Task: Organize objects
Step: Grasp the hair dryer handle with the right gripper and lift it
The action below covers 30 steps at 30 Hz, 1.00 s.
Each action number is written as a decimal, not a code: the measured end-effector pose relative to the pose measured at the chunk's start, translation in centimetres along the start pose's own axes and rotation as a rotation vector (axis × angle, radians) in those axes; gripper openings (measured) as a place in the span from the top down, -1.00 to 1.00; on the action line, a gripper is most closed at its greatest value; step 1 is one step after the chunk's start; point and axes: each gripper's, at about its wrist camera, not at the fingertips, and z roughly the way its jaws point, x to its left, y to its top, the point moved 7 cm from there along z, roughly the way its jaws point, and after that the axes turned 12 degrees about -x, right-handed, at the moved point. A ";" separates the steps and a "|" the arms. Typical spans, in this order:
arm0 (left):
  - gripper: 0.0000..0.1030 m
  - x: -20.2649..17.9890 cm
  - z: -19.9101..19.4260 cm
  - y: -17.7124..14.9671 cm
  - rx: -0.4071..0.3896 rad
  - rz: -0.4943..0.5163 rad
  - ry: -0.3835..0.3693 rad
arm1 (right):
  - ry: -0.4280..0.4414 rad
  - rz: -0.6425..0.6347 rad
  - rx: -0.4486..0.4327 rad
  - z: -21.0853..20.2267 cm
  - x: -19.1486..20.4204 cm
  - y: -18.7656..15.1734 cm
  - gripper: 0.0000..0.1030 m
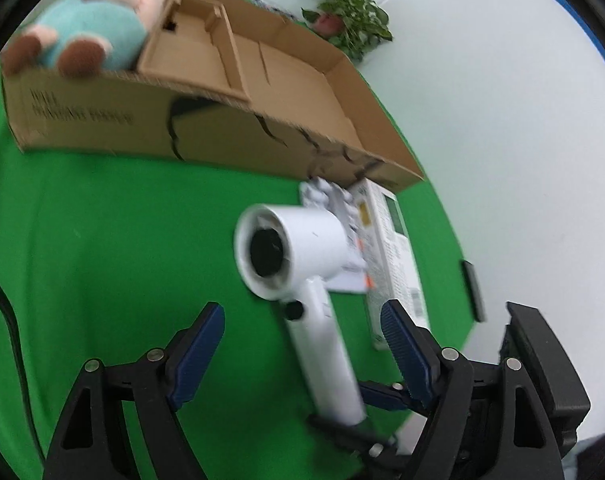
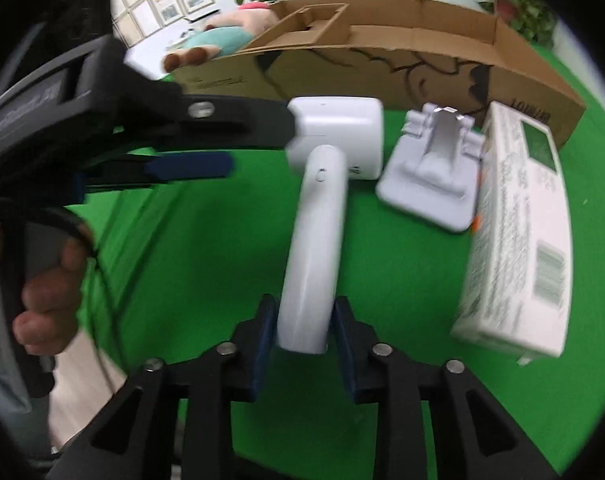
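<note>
A white hair dryer [image 2: 322,200] is held above the green cloth, head towards the cardboard box [image 2: 382,64]. My right gripper [image 2: 304,320] is shut on the base of its handle. In the left wrist view the dryer [image 1: 302,264] shows its dark round end, with the right gripper [image 1: 382,396] clamped low on the handle. My left gripper [image 1: 302,332] is open, its blue pads either side of the handle without touching. A plush toy [image 1: 90,28] lies in the box's left end [image 1: 102,116]. A white carton [image 2: 518,232] and a white plastic stand [image 2: 434,176] lie beside the box.
Green cloth [image 1: 102,260] covers the table, whose right edge meets white floor [image 1: 522,120]. Potted plants [image 1: 346,20] stand behind the box. A cardboard insert [image 1: 206,40] sits inside the box. The left gripper body [image 2: 122,120] crosses the right wrist view at left.
</note>
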 end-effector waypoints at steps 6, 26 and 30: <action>-0.52 0.0 2.0 -0.8 0.070 -0.060 -0.040 | -0.010 0.011 -0.071 -1.4 -0.8 -0.2 -0.44; 0.29 0.6 4.1 -0.7 0.177 -0.085 -0.057 | 0.036 -0.088 -0.041 -3.9 1.0 -4.1 0.30; 0.39 0.8 4.1 -0.6 0.180 -0.125 -0.062 | 0.027 -0.074 -0.032 -4.6 0.7 -5.0 0.31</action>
